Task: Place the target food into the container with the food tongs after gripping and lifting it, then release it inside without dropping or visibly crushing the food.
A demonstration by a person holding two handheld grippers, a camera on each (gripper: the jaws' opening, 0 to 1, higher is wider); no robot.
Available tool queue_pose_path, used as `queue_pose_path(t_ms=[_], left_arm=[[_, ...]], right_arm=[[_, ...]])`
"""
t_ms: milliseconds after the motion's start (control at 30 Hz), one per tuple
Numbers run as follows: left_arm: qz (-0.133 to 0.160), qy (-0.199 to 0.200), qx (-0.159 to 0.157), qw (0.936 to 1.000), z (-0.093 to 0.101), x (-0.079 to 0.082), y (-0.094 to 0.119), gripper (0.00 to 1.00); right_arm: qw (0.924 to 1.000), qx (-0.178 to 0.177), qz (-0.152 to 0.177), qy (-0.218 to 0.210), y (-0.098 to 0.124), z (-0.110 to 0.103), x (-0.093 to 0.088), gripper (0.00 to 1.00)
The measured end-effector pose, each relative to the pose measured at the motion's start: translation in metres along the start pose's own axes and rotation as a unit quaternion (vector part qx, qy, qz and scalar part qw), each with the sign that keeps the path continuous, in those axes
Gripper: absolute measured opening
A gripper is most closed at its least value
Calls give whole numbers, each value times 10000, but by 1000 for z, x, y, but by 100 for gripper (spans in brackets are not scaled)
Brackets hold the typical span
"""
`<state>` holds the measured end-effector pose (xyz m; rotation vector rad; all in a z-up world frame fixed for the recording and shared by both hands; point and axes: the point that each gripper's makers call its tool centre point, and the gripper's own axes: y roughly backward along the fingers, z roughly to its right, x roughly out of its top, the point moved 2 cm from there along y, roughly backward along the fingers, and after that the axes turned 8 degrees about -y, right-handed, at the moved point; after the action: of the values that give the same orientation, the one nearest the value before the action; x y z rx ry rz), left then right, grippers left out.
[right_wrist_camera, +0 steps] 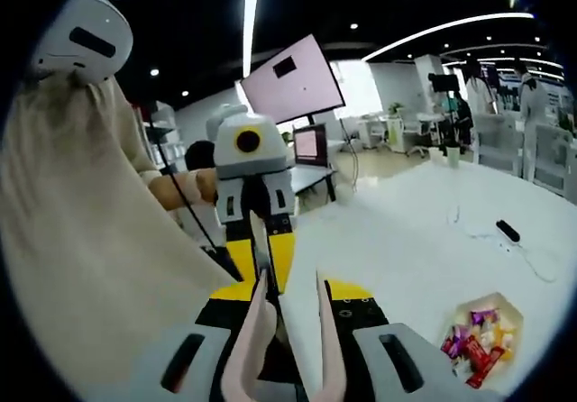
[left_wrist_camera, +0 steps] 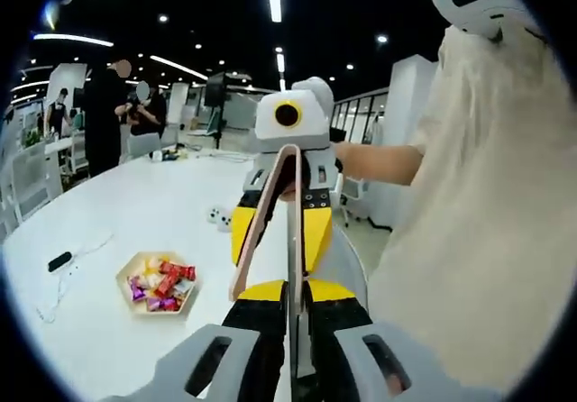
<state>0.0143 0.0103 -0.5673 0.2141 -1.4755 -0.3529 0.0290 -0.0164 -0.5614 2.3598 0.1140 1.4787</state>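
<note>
Roughly facing each other, both grippers are held up above the table with the tongs (right_wrist_camera: 259,330) between them. Right gripper (right_wrist_camera: 293,294): its jaws stand either side of the two pink tong arms, which rise from the bottom of the right gripper view side by side with a gap between them; the jaws look pressed onto the arms. Left gripper (left_wrist_camera: 297,296): in the left gripper view one tong arm runs straight down between its jaws and the other slants off to the left and ends free. Whether these jaws are clamping that arm I cannot tell.

Nothing is held in the tongs. The sweets (left_wrist_camera: 162,285), in bright wrappers, lie piled in a pale hexagonal dish (left_wrist_camera: 127,274) on the white table (left_wrist_camera: 135,204), below and well apart from both grippers. A small black device (left_wrist_camera: 59,260) with a thin cable lies on the table beyond the dish. A person's sleeve (left_wrist_camera: 478,240), pale beige, is close on the right of the left gripper view. People (left_wrist_camera: 106,114) stand at the table's far end.
</note>
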Motion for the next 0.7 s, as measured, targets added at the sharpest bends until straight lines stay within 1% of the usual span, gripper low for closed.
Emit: queue_pose_path(t_ms=[133, 233, 433, 600, 700], left_arm=[[-110, -26, 1, 9999, 0, -4, -1, 5], [-222, -32, -51, 9997, 2, -8, -1, 2], [-261, -53, -5, 9996, -1, -10, -3, 2], [-302, -105, 34, 9995, -3, -11, -5, 1], [-350, -192, 25, 9992, -4, -13, -6, 0]], right_arm=[[10000, 5, -60, -4, -1, 1, -2, 28], [9999, -4, -112, 6, -2, 2, -2, 28], [9995, -45, -308, 102, -3, 5, -6, 28], [9992, -90, -370, 123, -3, 8, -7, 28], [9985, -143, -496, 163, -3, 10, -13, 29]])
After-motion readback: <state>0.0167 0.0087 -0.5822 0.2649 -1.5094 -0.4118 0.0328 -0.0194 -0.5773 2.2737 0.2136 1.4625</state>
